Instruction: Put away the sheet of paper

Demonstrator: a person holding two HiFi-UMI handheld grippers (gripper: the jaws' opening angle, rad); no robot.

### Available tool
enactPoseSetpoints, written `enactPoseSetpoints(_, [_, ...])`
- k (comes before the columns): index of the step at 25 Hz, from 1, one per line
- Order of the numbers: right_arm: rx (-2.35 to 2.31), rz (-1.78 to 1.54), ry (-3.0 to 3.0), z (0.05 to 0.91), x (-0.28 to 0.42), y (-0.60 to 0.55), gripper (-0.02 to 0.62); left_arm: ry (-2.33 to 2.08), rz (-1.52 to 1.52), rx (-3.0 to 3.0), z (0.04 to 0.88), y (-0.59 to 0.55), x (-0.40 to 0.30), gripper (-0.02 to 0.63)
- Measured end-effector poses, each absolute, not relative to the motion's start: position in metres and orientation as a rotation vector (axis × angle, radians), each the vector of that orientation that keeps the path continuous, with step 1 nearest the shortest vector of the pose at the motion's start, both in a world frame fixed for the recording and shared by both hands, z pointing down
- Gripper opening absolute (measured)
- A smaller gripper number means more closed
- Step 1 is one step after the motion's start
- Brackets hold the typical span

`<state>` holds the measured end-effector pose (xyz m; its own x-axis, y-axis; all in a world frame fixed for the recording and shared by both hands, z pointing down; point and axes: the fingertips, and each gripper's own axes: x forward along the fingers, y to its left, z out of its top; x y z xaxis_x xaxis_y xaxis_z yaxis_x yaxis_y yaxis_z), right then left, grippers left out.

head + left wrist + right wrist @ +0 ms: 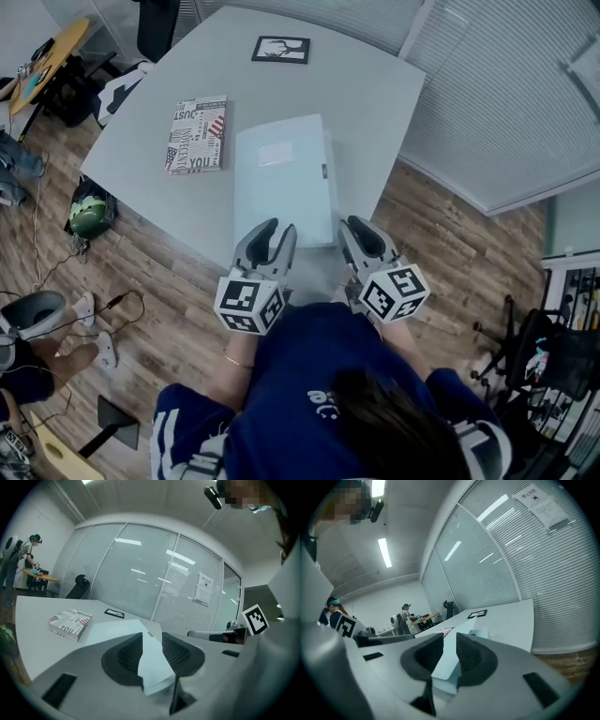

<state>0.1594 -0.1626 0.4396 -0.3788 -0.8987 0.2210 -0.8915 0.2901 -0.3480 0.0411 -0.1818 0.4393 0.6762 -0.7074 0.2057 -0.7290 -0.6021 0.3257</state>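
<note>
A pale blue sheet of paper (pixel 281 178) lies flat on the grey table (pixel 375 94), its near edge at the table's front. My left gripper (pixel 270 228) sits at the sheet's near left part and my right gripper (pixel 361 230) at its near right corner. In the left gripper view the sheet (pixel 152 667) shows between the left gripper (pixel 151 644) jaws, which stand apart. In the right gripper view the sheet (pixel 446 665) fills a narrower gap in the right gripper (pixel 450 646). I see no pad pressing on it.
A printed book (pixel 197 133) lies left of the sheet, and a black-framed picture (pixel 281 49) sits at the table's far edge. A glass wall with blinds (pixel 506 103) runs along the right. A green helmet (pixel 89 214) and cables lie on the wooden floor at left.
</note>
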Motion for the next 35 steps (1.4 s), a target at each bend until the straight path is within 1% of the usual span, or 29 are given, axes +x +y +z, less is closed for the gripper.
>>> enactPoseSetpoints(6, [-1.785,-0.655,2.495,0.429,0.161,-0.166,0.087,-1.182,0.064,2.592,0.411,-0.184,0.035,0.129])
enactPoseSetpoints(11, [-1.857,-0.591,2.512,0.424,0.16,-0.168,0.011,-1.189,0.137,2.616,0.415,-0.183,0.033,0.127])
enactPoseSetpoints(14, [-1.857,-0.557,2.532,0.423,0.154,-0.168,0.009,-1.178,0.132,2.603,0.416,-0.182,0.031,0.12])
enactPoseSetpoints(15, [-1.857,-0.547,2.536,0.423,0.153,-0.169,0.009,-1.187,0.128,2.602,0.415,-0.182,0.03,0.095])
enactPoseSetpoints(17, [-1.86,-0.53,2.542,0.423,0.151,-0.169,0.009,-1.209,0.124,2.601,0.414,-0.182,0.027,0.02])
enactPoseSetpoints(18, [-1.86,-0.523,2.544,0.423,0.151,-0.169,0.009,-1.215,0.123,2.602,0.413,-0.182,0.025,0.006])
enactPoseSetpoints(28, [-1.868,-0.445,2.603,0.42,0.139,-0.171,0.008,-1.234,0.129,2.598,0.412,-0.182,0.018,0.005])
enactPoseSetpoints(35, [-1.856,-0.456,2.62,0.421,0.138,-0.169,0.008,-1.24,0.149,2.614,0.411,-0.18,0.019,0.005])
